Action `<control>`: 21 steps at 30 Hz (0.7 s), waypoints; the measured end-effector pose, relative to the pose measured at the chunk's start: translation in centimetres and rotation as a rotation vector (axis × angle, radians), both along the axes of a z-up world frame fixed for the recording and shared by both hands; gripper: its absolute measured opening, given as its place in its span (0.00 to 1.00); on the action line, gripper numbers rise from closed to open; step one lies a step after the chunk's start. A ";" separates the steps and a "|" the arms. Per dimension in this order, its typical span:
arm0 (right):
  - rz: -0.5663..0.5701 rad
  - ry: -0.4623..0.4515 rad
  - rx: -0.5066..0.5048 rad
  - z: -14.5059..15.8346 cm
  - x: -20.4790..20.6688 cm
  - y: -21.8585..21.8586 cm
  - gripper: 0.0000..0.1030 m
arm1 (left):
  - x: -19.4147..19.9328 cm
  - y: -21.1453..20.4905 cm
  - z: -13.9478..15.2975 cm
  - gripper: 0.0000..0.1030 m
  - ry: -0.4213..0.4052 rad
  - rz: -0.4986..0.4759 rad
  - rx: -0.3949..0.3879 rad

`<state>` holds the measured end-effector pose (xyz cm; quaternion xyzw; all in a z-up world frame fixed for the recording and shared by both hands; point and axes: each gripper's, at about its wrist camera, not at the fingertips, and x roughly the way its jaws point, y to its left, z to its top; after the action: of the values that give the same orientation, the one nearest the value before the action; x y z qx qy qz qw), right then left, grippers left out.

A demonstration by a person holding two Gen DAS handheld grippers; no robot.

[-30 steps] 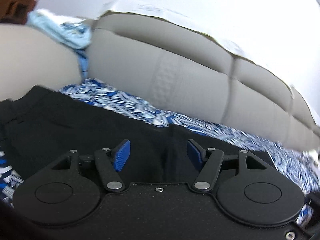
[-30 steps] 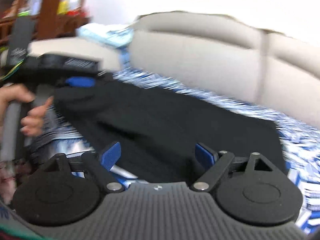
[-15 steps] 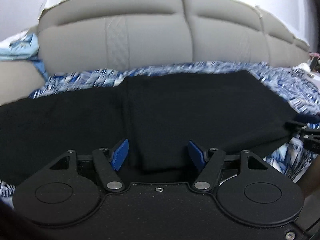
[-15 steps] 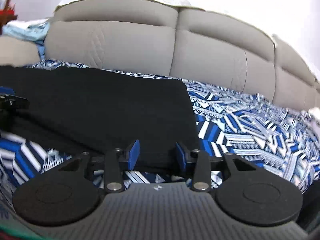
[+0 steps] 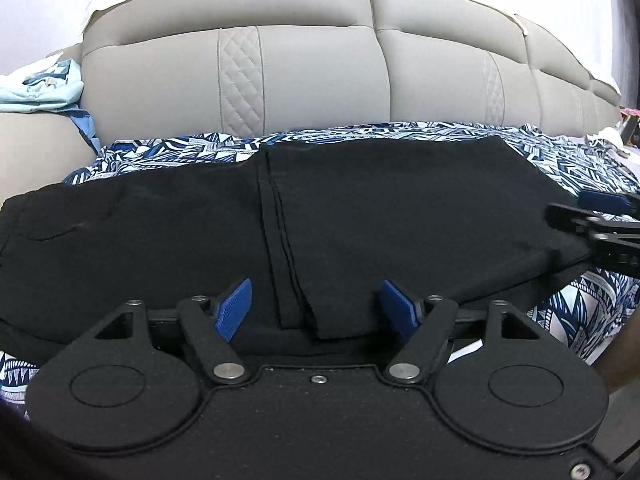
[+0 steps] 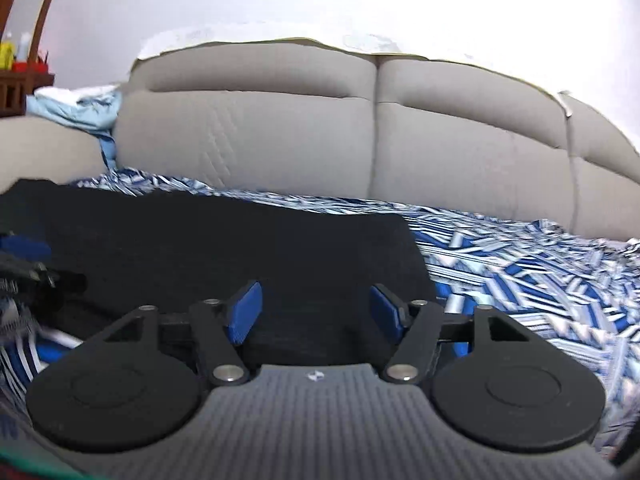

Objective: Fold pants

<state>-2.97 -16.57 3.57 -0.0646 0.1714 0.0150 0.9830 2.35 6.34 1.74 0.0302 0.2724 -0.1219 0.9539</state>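
Note:
Black pants (image 5: 360, 216) lie flat on the sofa seat over a blue-and-white patterned cover (image 5: 180, 152), one part folded over another, with a folded edge running down the middle. My left gripper (image 5: 316, 308) is open, its blue pads on either side of that fold's near edge. My right gripper (image 6: 314, 312) is open over the near right edge of the pants (image 6: 240, 248). The right gripper also shows at the right edge of the left wrist view (image 5: 596, 216), and the left gripper shows at the left edge of the right wrist view (image 6: 28, 264).
The grey sofa backrest (image 5: 320, 80) rises behind the seat. A light blue cloth (image 6: 76, 110) lies on the left armrest. A wooden shelf (image 6: 24, 76) with small items stands at far left. The patterned cover (image 6: 520, 264) extends right of the pants.
Both grippers have swung from the left to face the sofa back squarely. The right gripper's jaws narrowed half a second ago and have widened again. The pants now lie flat.

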 end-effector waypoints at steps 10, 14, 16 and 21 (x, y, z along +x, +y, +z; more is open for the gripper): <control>-0.038 -0.038 0.006 -4.3 1.0 1.7 1.00 | -0.2 0.3 -0.2 0.72 -0.007 -0.003 -0.012; -0.114 -0.004 0.041 -3.7 1.7 -0.1 1.00 | -0.2 0.4 -0.3 0.74 -0.006 -0.008 -0.006; -0.121 0.007 0.031 -2.2 2.2 -0.8 1.00 | -0.2 0.5 -0.3 0.74 -0.005 -0.006 -0.010; -0.062 0.032 0.059 1.7 7.2 -2.6 1.00 | -0.1 0.7 -0.1 0.74 0.003 0.002 -0.011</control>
<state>4.23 -19.20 5.30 -0.0301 0.1886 -0.0093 0.9815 2.23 7.05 1.61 0.0244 0.2730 -0.1224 0.9539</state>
